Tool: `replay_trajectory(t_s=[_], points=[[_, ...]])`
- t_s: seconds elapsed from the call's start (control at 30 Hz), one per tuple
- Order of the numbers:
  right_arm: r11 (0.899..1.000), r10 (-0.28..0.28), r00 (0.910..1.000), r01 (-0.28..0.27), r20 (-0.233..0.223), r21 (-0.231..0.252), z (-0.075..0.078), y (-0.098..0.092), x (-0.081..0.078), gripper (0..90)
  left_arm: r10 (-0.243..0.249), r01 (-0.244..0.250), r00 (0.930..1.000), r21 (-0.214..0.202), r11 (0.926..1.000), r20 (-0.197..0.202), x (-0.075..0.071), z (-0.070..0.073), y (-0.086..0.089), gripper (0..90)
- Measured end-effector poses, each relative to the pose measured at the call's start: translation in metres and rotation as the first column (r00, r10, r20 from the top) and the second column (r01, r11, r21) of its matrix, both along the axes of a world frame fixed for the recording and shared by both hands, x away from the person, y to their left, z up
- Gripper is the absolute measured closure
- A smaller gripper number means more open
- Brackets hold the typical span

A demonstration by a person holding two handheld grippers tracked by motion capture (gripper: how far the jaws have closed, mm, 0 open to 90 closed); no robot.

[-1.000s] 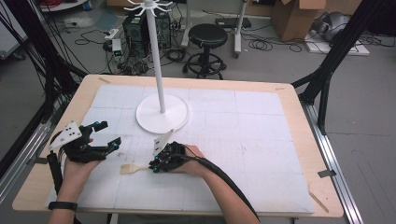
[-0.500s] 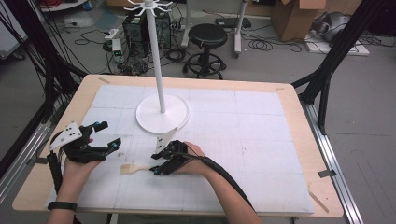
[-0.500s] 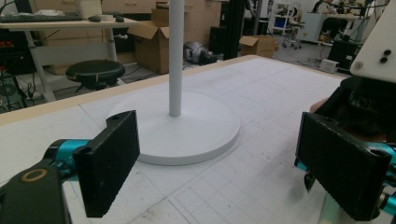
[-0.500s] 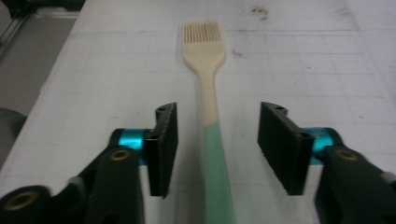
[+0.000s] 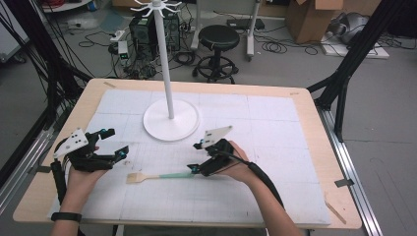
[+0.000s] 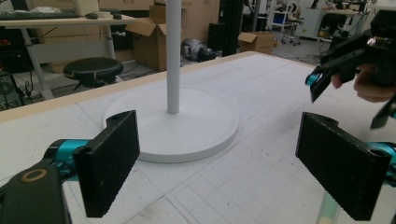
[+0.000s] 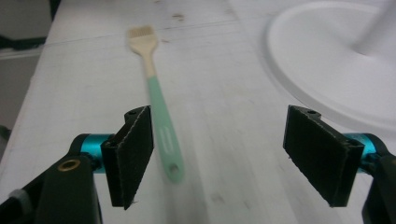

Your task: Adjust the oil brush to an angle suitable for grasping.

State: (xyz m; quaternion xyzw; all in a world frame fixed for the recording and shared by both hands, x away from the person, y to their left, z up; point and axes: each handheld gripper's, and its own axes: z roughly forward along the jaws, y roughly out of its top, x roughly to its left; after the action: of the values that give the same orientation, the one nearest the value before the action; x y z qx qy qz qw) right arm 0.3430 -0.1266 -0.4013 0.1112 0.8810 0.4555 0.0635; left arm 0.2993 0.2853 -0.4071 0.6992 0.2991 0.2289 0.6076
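My right tool [image 5: 197, 156] is let go and spread wide; its jaws have just been opening, and nothing sits between them now. The brush [image 5: 158, 176] lies flat on the surface [image 5: 275, 147], with its pale bristle end pointing to my left and its green handle end right by my right tool. In the right gripper view the brush [image 7: 159, 116] lies just past my left jaw, a bit to the side of the gap, not touching either pad. My left tool [image 5: 109, 143] is spread wide too, holding nothing, and it hovers near the left edge of the surface. The bristle end is near it but apart from it. The white stand [image 5: 171, 118] sits behind both tools, with its round base flat on the surface and its thin pole going straight up. In the left gripper view the stand [image 6: 173, 116] shows past my 2 jaws, close by. There is lots of open room on the right half of the surface and along the front edge by my arms. The brush is well away from every edge.
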Motion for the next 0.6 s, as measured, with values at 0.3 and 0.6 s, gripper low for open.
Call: replay_trajectory(t_s=[0.3, 0.6], points=[[0.972, -0.215, 0.9766, 0.214, -0.006, 0.1, -0.004, -0.088, -0.006, 20.6, -0.003, 0.003, 1.0, 0.001, 1.0, -0.002, 0.003, -0.002, -0.004, 14.1], [0.923, -0.352, 0.9357, 0.351, -0.025, 0.159, -0.012, -0.15, -0.021, 15.9, 0.003, -0.003, 1.0, -0.007, 1.0, 0.0, 0.005, -0.003, -0.004, 14.1]])
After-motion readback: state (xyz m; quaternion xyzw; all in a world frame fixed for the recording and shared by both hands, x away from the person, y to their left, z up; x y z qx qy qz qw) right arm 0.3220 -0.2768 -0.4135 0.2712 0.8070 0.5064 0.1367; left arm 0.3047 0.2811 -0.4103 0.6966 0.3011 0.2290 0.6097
